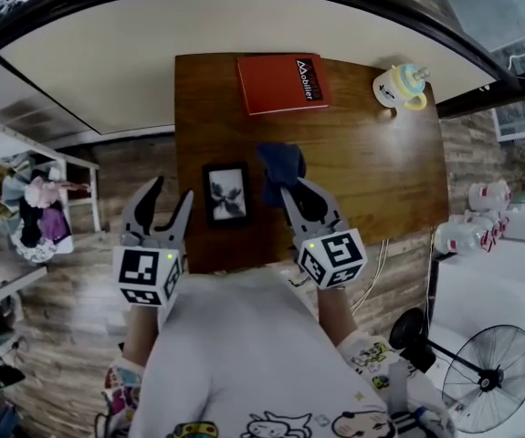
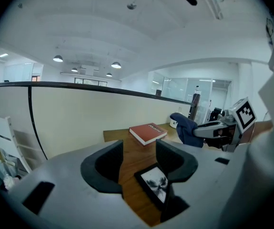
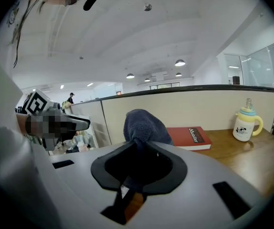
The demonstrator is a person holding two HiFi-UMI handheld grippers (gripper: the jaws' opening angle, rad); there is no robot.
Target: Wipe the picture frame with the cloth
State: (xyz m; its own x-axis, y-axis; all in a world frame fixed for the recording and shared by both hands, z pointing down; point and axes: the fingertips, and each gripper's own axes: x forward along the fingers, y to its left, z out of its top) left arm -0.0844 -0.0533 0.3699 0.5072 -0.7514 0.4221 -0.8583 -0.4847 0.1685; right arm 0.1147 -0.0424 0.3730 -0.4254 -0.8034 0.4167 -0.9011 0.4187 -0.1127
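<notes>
Right gripper (image 3: 137,147) clamped on a soft, bunched dark-blue cloth (image 3: 144,124).

The cloth's lower end is buried between the closed jaws, and whether it touches the wooden table (image 1: 372,162) is unclear. The left gripper (image 2: 139,159) has its jaws spread wide with nothing in them. Between the grippers the black rectangular picture frame (image 1: 226,192) lies flat, one corner hidden behind a left jaw. Farther back are a red hardcover book (image 1: 280,82) and a pale cup (image 1: 397,88).
</notes>
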